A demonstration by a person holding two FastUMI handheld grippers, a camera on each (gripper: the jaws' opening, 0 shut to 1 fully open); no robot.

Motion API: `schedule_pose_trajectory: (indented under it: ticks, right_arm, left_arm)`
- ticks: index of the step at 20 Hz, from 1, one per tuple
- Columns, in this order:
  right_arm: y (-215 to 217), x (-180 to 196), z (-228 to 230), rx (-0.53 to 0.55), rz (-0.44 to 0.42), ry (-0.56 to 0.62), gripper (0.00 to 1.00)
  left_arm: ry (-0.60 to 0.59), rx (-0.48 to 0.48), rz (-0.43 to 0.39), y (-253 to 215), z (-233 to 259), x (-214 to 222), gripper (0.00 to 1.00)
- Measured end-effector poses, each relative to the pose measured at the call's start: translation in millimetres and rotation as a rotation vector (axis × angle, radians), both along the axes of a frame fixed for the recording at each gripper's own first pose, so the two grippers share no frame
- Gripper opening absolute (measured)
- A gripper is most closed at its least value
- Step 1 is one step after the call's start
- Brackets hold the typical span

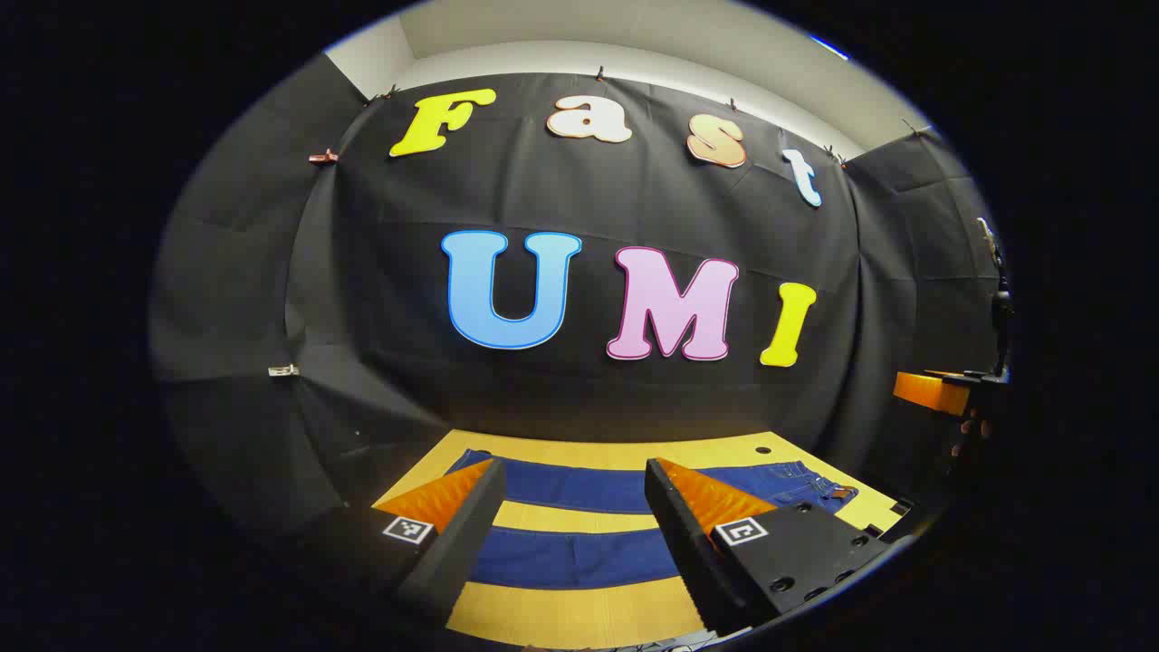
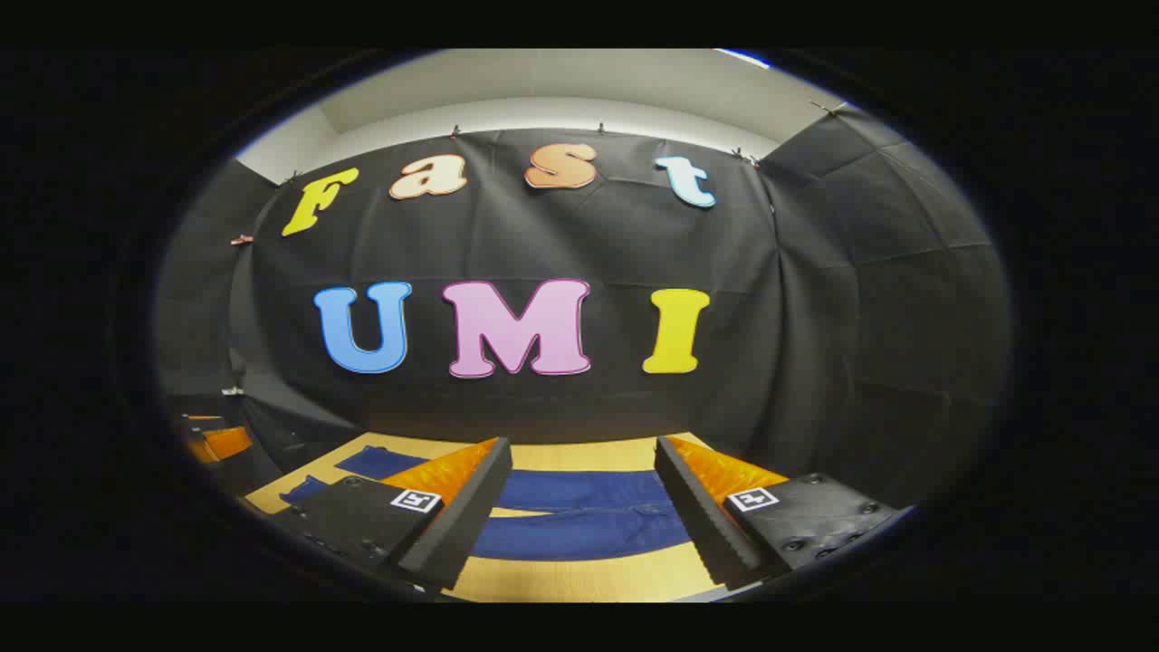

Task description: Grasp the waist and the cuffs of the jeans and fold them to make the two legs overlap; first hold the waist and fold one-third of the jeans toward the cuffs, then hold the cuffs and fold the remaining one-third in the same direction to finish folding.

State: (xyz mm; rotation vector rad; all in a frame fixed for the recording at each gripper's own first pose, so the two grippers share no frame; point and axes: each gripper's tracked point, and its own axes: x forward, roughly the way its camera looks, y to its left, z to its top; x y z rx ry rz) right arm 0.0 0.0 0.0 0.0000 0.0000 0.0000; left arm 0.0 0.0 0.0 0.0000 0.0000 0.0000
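While both legs run crosswise, jeans [image 1: 579, 489] lie flat, waist rightward.

One pair of jeans [image 1: 579, 521] lies on one surface [image 1: 579, 616] — two legs spread flat and apart, with one strip of bare surface between them. In the right gripper view the same single pair of jeans [image 2: 579, 516] shows on the same surface [image 2: 579, 575].

Two tongs are in play: the left tongs [image 1: 572, 507] and the right tongs [image 2: 584, 489], each with two fingers, each finger carrying one square marker — two markers per view. In the left gripper view the right tongs [image 1: 942, 391] also show at the right edge, with one hand [image 1: 973, 435] behind them.
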Motion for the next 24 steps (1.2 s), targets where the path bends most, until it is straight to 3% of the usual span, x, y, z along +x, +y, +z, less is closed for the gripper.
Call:
schedule_pose_trajectory:
  ticks: [1, 2, 7, 8, 10, 13, 16, 20, 21, 24]
  right_arm:
    - [2, 0, 1, -0.002, 0.005, -0.003, 0.94]
    - [3, 2, 1, -0.007, 0.008, -0.004, 0.98]
    - [13, 3, 3, -0.005, 0.04, -0.009, 0.99]
    - [16, 3, 2, -0.002, 0.05, -0.002, 0.94]
    - [18, 3, 0, -0.008, 0.054, 0.001, 0.99]
    - [22, 5, 1, -0.008, 0.06, -0.001, 0.94]
    - [25, 6, 1, -0.017, 0.066, -0.002, 0.98]
    - [25, 7, -3, -0.029, 0.065, 0.007, 0.94]
    - [23, 7, -4, -0.029, 0.064, 0.01, 0.99]
    - [20, 10, -7, -0.029, 0.06, 0.02, 0.94]
  left_arm:
    - [0.001, 0.0, 0.001, 1, 1, -1, 0.97]
    - [0.002, 0.0, 0.002, 2, 0, -2, 0.97]
    - [-0.004, 0.0, 0.007, 6, 4, -1, 0.97]
    - [-0.011, -0.001, 0.011, 8, 5, -2, 0.97]
    - [-0.022, -0.013, 0.029, 10, 8, 0, 0.97]
    - [-0.028, -0.016, 0.026, 6, 11, 1, 0.97]
    - [-0.015, 0.006, 0.013, 2, 6, 6, 0.97]
    - [-0.014, 0.022, -0.006, 1, 4, 11, 0.98]
    - [-0.007, 0.032, -0.012, 3, 2, 13, 0.97]
    - [0.028, 0.106, -0.001, 27, -9, 18, 0.97]
